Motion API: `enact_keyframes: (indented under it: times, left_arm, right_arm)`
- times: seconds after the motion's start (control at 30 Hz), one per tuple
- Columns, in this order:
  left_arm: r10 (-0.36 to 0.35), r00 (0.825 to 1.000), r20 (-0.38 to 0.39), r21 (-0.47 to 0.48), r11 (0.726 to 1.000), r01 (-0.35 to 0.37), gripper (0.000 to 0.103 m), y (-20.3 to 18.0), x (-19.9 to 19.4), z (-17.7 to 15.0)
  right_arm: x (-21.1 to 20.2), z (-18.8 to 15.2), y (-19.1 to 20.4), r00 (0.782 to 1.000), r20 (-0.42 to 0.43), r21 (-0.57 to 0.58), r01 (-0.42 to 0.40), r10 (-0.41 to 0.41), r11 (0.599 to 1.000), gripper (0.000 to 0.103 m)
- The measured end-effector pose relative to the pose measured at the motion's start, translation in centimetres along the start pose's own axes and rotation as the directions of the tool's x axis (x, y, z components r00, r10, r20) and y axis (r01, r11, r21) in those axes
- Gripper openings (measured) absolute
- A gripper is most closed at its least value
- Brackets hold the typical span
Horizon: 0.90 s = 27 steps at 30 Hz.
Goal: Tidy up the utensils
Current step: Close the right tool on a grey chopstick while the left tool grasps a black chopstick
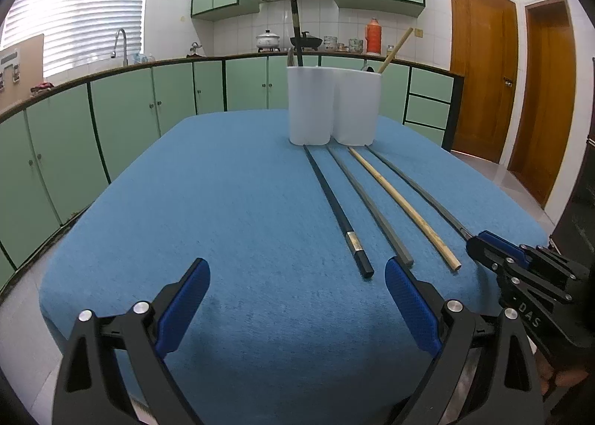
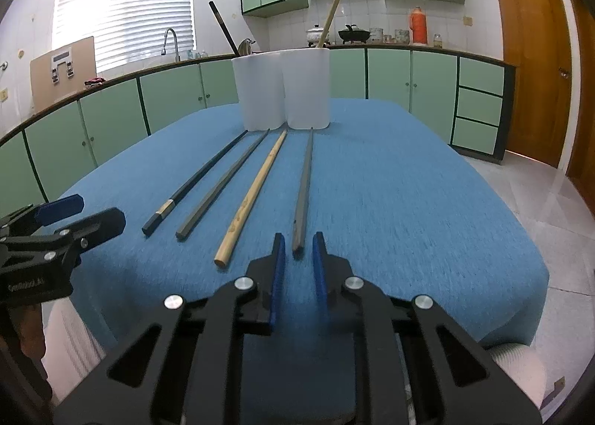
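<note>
Several chopsticks lie side by side on the blue cloth: a black one with a silver band (image 1: 336, 207) (image 2: 197, 181), a grey one (image 1: 368, 203) (image 2: 225, 183), a wooden one (image 1: 403, 207) (image 2: 254, 194) and a grey one at the right (image 1: 416, 187) (image 2: 304, 187). Two white cups (image 1: 334, 107) (image 2: 282, 90) stand behind them, holding a black chopstick (image 1: 296, 32) (image 2: 223, 27) and a wooden one (image 1: 395, 50) (image 2: 330, 18). My left gripper (image 1: 297, 295) (image 2: 81, 213) is open and empty near the black chopstick's end. My right gripper (image 2: 298, 254) (image 1: 479, 242) is narrowly open, its pads either side of the right grey chopstick's near end.
The table (image 1: 223, 202) is covered by blue cloth and drops off at the front and sides. Green kitchen cabinets (image 1: 122, 109) and a counter with pots (image 1: 305, 40) stand behind. Wooden doors (image 1: 483, 64) are at the right.
</note>
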<state>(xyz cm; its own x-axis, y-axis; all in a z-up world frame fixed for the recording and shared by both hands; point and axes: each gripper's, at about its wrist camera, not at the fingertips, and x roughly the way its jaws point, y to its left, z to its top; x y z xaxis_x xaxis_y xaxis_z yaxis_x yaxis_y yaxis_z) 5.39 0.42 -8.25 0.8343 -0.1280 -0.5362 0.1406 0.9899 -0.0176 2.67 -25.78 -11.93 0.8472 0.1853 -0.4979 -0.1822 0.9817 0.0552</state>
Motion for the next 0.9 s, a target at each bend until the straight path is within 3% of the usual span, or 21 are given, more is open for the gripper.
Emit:
enact_keyframes:
  times: [0.23,0.4,0.63,0.8,0.9]
  left_arm:
    - [-0.006,1.000,0.002,-0.004,1.000,0.006,0.093,-0.1,0.0,-0.2]
    - [-0.032,0.999,-0.033,-0.002,0.999,0.032,0.075,-0.3,0.7,-0.3]
    - [-0.050,0.998,-0.046,0.015,0.999,0.051,0.064,-1.5,1.4,-0.4]
    - [-0.051,0.998,-0.043,0.029,0.998,0.053,0.041,-2.2,1.8,-0.3]
    - [-0.055,0.998,-0.042,0.038,0.998,0.056,0.038,-2.8,1.8,-0.3]
  right_arm:
    - [0.3,-0.1,0.5,1.000,0.015,-0.019,0.016,-0.015,1.000,0.006]
    - [0.1,0.0,0.1,1.000,0.013,-0.015,0.022,-0.022,1.000,0.005]
    - [-0.1,-0.1,-0.4,1.000,0.012,-0.009,0.021,-0.021,1.000,0.005]
    - [-0.2,-0.2,-0.6,1.000,0.013,0.000,0.015,-0.015,1.000,0.005]
    - [-0.2,-0.2,-0.6,1.000,0.013,0.003,0.011,-0.011,1.000,0.005]
